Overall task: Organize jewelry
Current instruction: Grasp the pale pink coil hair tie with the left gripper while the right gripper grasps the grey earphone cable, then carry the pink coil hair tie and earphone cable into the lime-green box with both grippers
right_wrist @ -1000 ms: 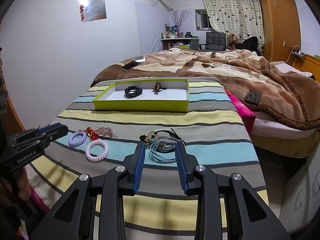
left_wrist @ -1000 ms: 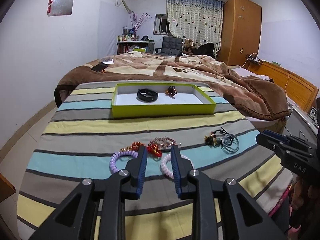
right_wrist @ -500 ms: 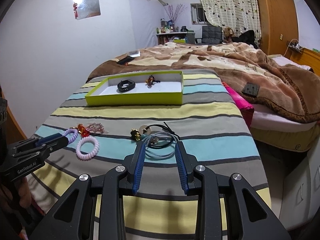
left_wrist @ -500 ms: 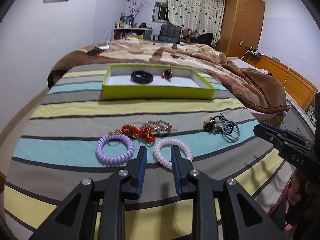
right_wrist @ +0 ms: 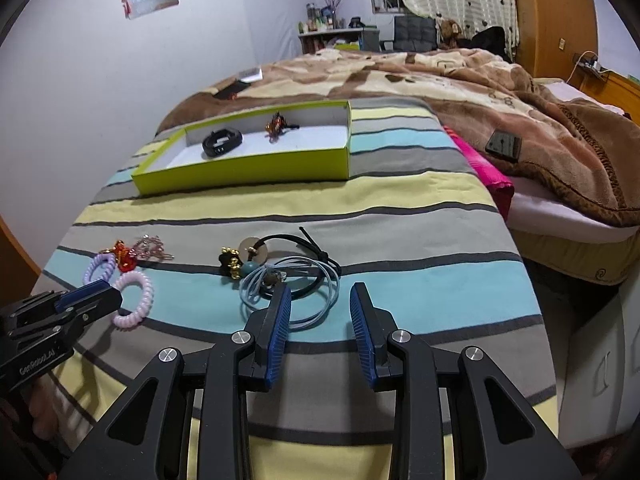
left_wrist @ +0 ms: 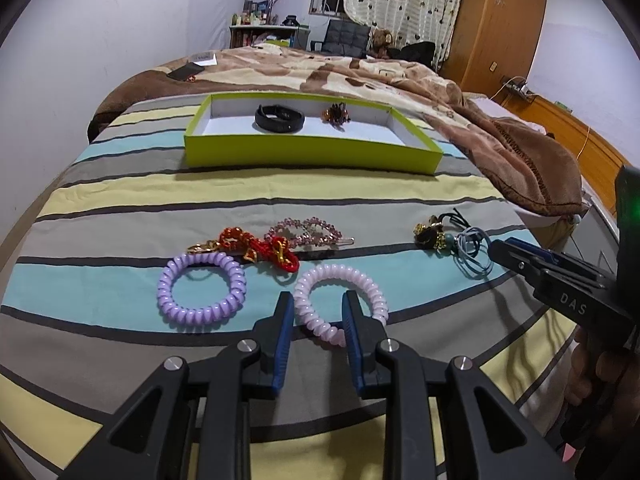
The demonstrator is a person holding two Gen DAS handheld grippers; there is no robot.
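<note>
A lime-green tray (left_wrist: 312, 152) on the striped bedspread holds a black band (left_wrist: 280, 118) and a small amber ornament (left_wrist: 337, 114); the tray also shows in the right wrist view (right_wrist: 248, 172). Nearer lie a purple coil tie (left_wrist: 201, 286), a pink coil tie (left_wrist: 340, 300), a red-gold bracelet (left_wrist: 260, 248), a pink beaded clip (left_wrist: 308, 232) and a tangle of blue and black cords (right_wrist: 292, 276). My left gripper (left_wrist: 318, 310) is open, its jaws straddling the pink coil's near edge. My right gripper (right_wrist: 320, 300) is open just before the cords.
A brown patterned blanket (left_wrist: 360, 72) covers the bed behind the tray. A phone (left_wrist: 185, 71) lies on it at far left. A dark pad (right_wrist: 503, 145) and a pink cloth (right_wrist: 486, 168) lie at the bedspread's right edge. A wardrobe (left_wrist: 496, 24) stands at back right.
Both grippers have moved forward and down toward the bedspread. The left one has come up to the pink coil tie; the right one has closed in on the cords.
</note>
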